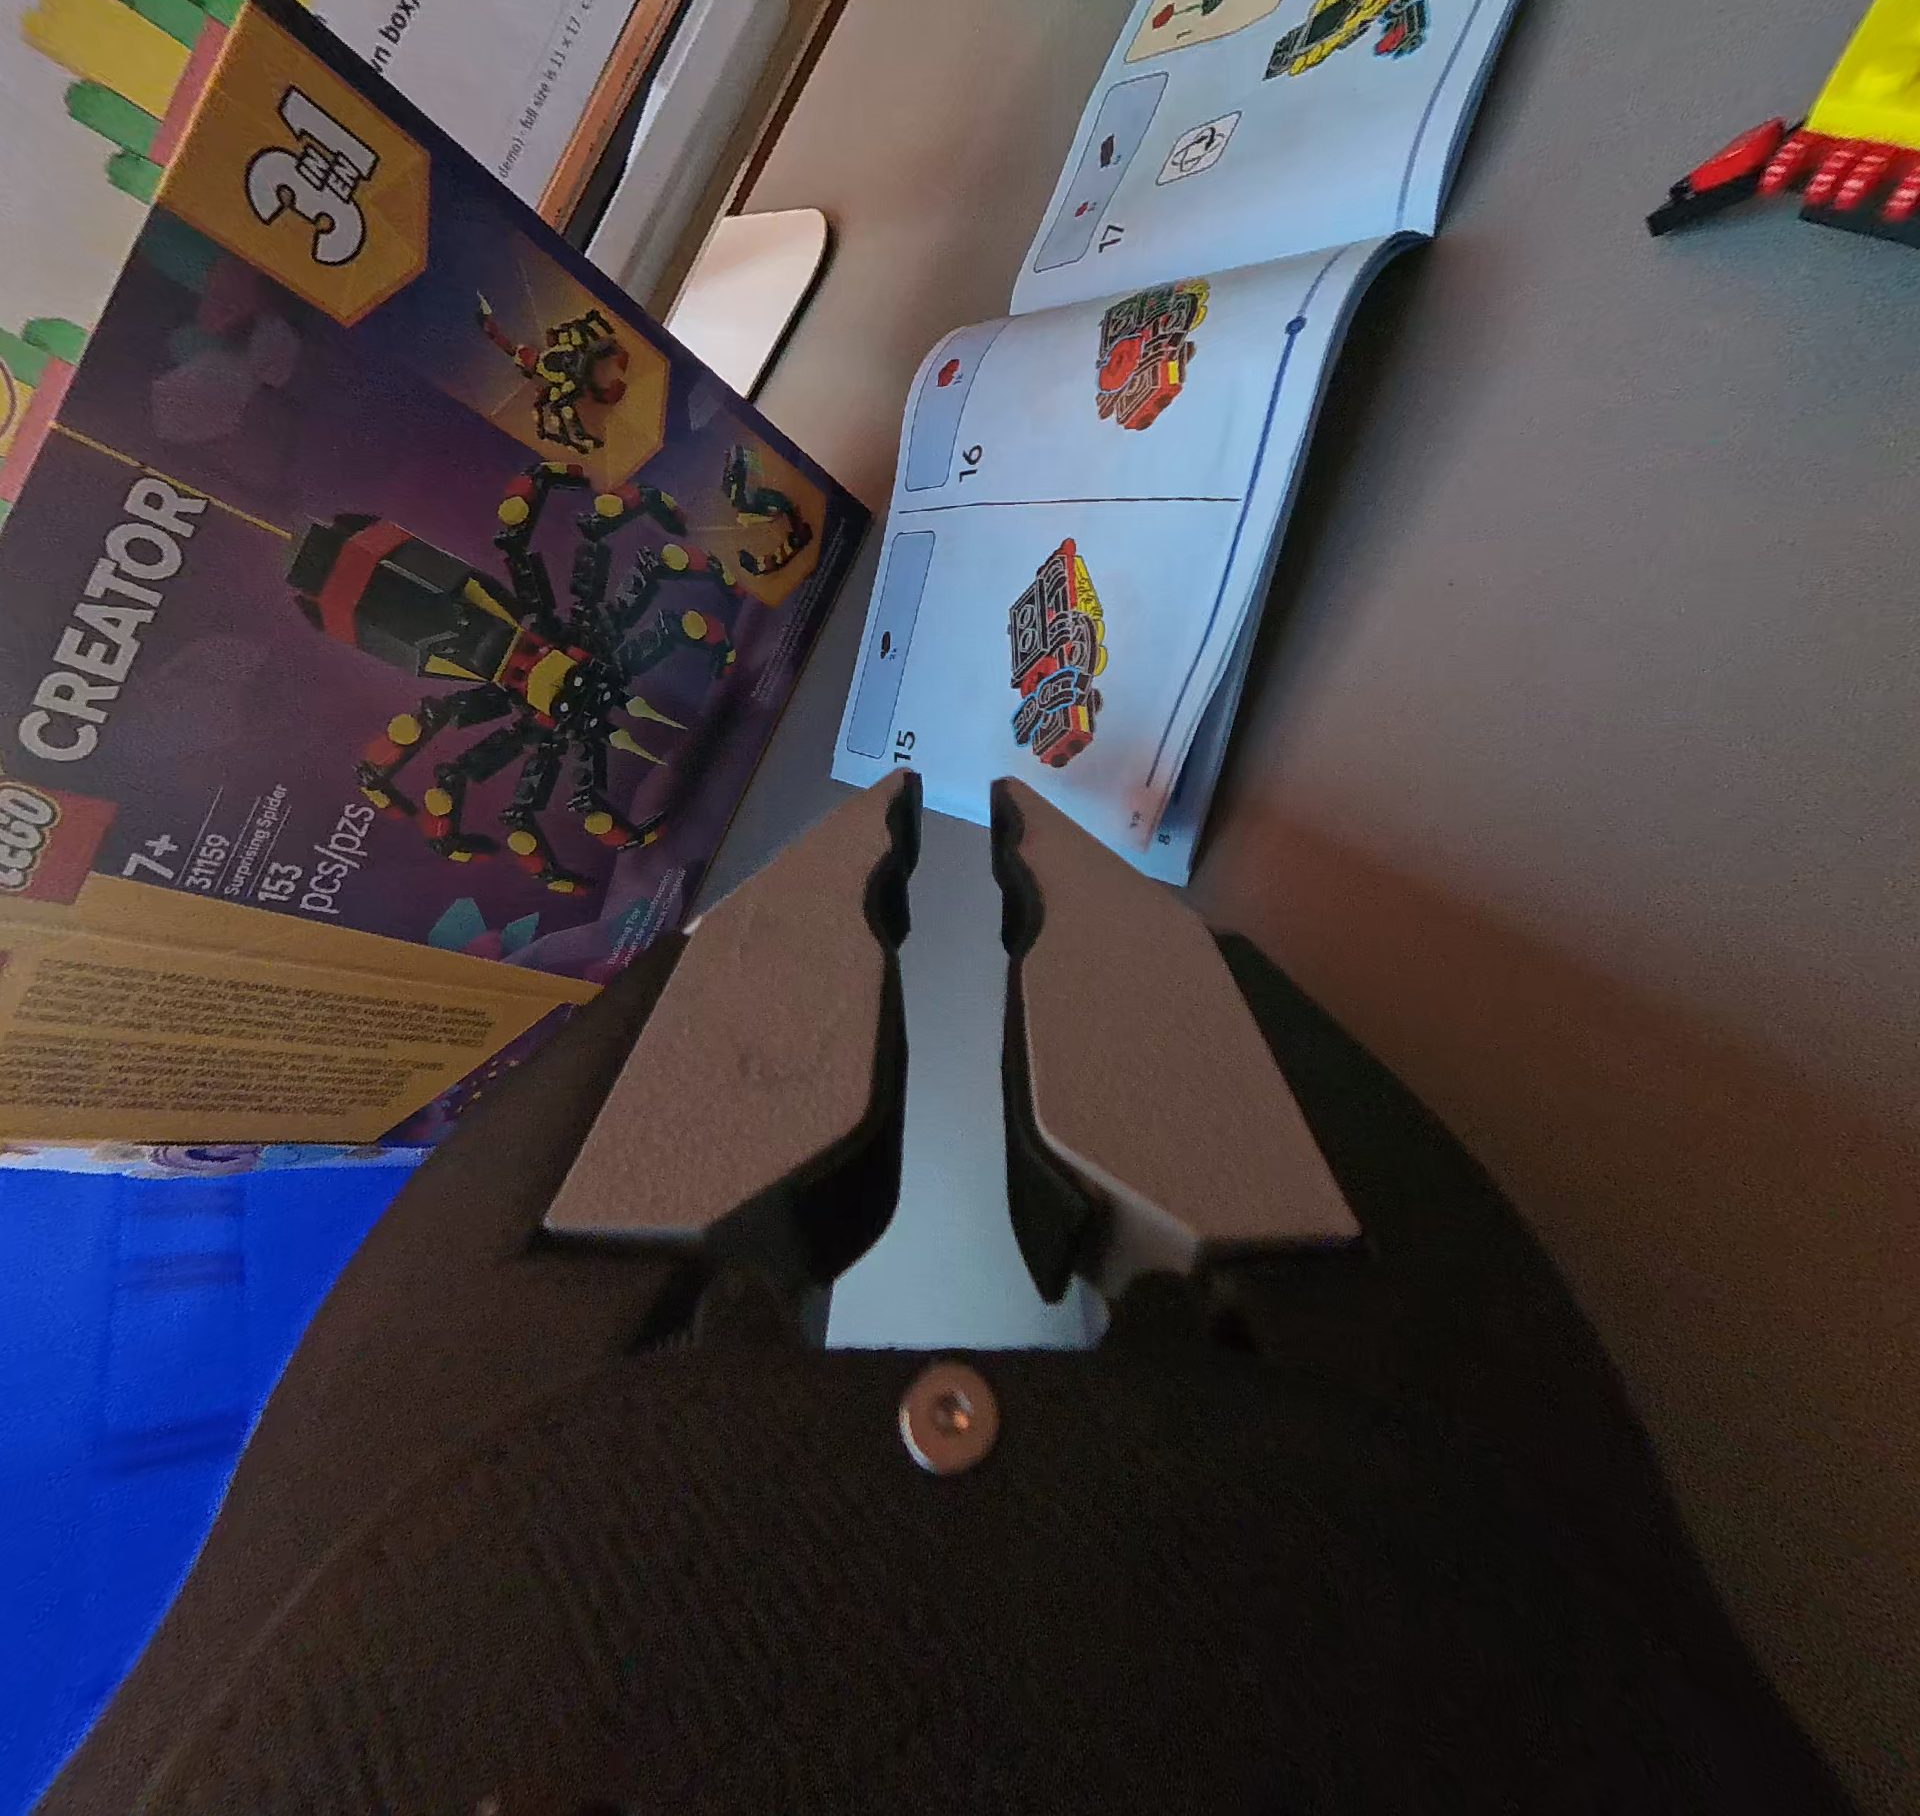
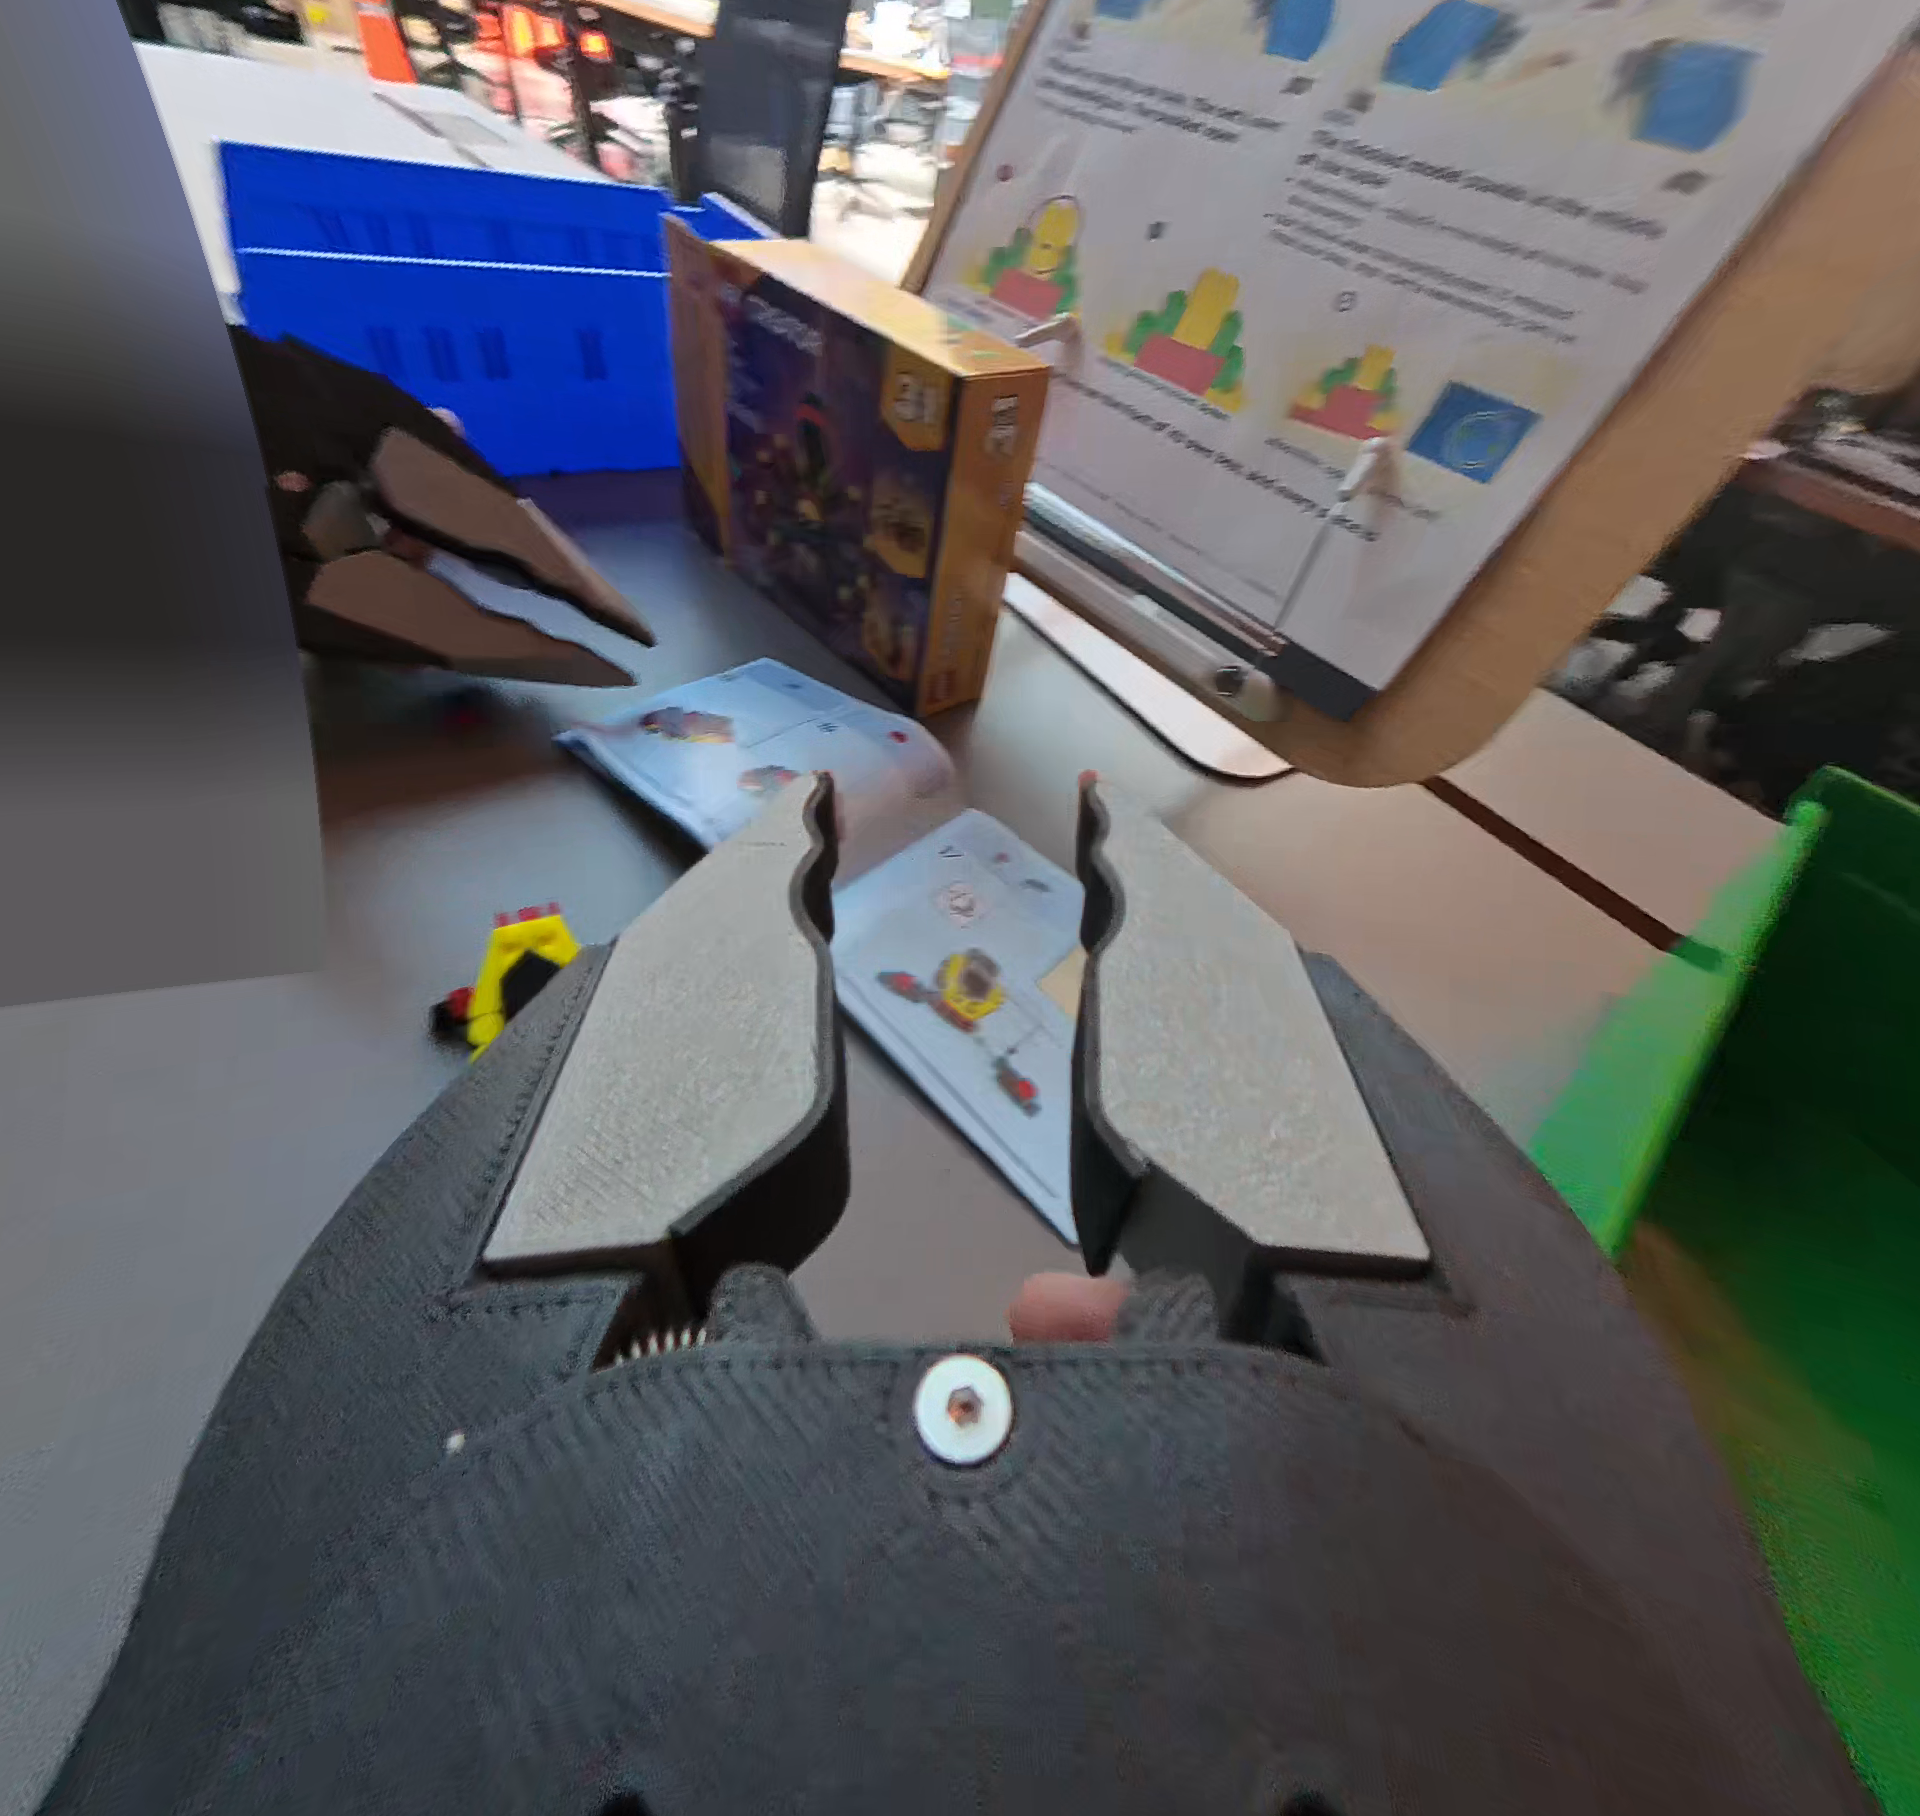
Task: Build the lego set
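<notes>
On the grey table [image 2: 208, 1195] in front of me, going left to right in the right wrist view: a blue bin [image 2: 447, 312] stands at the back, with my left tongs [image 2: 639, 654] low in front of it, their tips close together with only a slim gap and nothing between them; next the purple and orange set box [image 2: 852, 478] stands upright; beside it a wooden stand [image 2: 1558, 623] props up a printed sheet; a green bin [image 2: 1714, 1039] sits at the far right. My right tongs [image 2: 956, 790] hang wide apart and empty above the open instruction booklet [image 2: 935, 945], which lies flat just in front of the box. The half-built model [image 2: 514, 977], yellow with black and red parts, lies on the table left of the booklet, partly hidden behind my right tongs' left finger [image 2: 707, 1018]; it touches neither pair.
</notes>
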The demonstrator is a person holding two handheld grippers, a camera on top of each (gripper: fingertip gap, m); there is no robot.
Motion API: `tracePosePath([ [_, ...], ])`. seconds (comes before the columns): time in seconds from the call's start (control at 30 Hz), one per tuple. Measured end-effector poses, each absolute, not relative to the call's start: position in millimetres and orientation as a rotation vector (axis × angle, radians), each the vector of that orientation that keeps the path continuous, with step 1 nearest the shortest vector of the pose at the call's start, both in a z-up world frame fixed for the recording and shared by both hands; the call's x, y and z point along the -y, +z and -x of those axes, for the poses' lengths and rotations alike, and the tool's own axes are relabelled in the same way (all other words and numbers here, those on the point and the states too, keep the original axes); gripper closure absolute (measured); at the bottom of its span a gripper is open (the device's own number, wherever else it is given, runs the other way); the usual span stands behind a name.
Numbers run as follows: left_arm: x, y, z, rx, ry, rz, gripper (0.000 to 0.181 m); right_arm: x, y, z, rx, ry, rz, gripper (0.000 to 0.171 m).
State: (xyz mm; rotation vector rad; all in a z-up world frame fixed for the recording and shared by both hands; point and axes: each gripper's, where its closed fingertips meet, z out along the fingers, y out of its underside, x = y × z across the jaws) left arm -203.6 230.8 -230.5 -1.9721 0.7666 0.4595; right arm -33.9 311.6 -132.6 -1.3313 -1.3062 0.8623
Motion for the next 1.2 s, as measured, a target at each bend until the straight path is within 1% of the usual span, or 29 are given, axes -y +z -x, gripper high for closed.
tracePosePath([
  [0.03, -230.9, -230.5, 204.4, -0.765, 0.461, 1.973, 0.17, -299.1, -137.0, 36.7, 1.379, 0.916, 1.331, 0.122],
  [0.13, -230.7, -228.1, 206.4, -0.744, 0.448, 1.972, 0.17, -261.5, -152.5, 41.2, 1.587, 1.033, 1.324, 0.115],
  [0.2, -230.4, -227.7, 208.4, -0.737, 0.445, 1.975, 0.17, -242.4, -165.4, 42.7, 1.702, 1.042, 1.312, 0.122],
  [0.3, -229.7, -229.2, 209.7, -0.743, 0.445, 1.983, 0.17, -221.0, -195.4, 41.4, 1.9, 0.976, 1.327, 0.116],
  [0.43, -229.2, -229.0, 206.8, -0.751, 0.435, 1.979, 0.17, -213.8, -224.2, 43.5, 2.007, 0.841, 1.342, 0.116],
  [0.47, -228.9, -228.9, 206.0, -0.754, 0.434, 1.978, 0.17, -213.4, -228.3, 43.9, 2.017, 0.824, 1.352, 0.118],
  [0.57, -228.5, -228.9, 203.8, -0.76, 0.43, 1.975, 0.17, -215.8, -236.5, 44.9, 2.025, 0.794, 1.39, 0.129],
  [0.63, -228.4, -229.3, 203.1, -0.763, 0.427, 1.976, 0.17, -217.9, -242.2, 43.7, 2.042, 0.775, 1.41, 0.14],
  [0.83, -228.3, -227.5, 202.7, -0.76, 0.429, 1.97, 0.17, -221.5, -245.5, 42.6, 2.055, 0.756, 1.41, 0.141],
  [1.2, -228.4, -222.8, 199.9, -0.756, 0.425, 1.95, 0.17, -234.3, -227.6, 42.8, 1.962, 0.809, 1.396, 0.141],
])
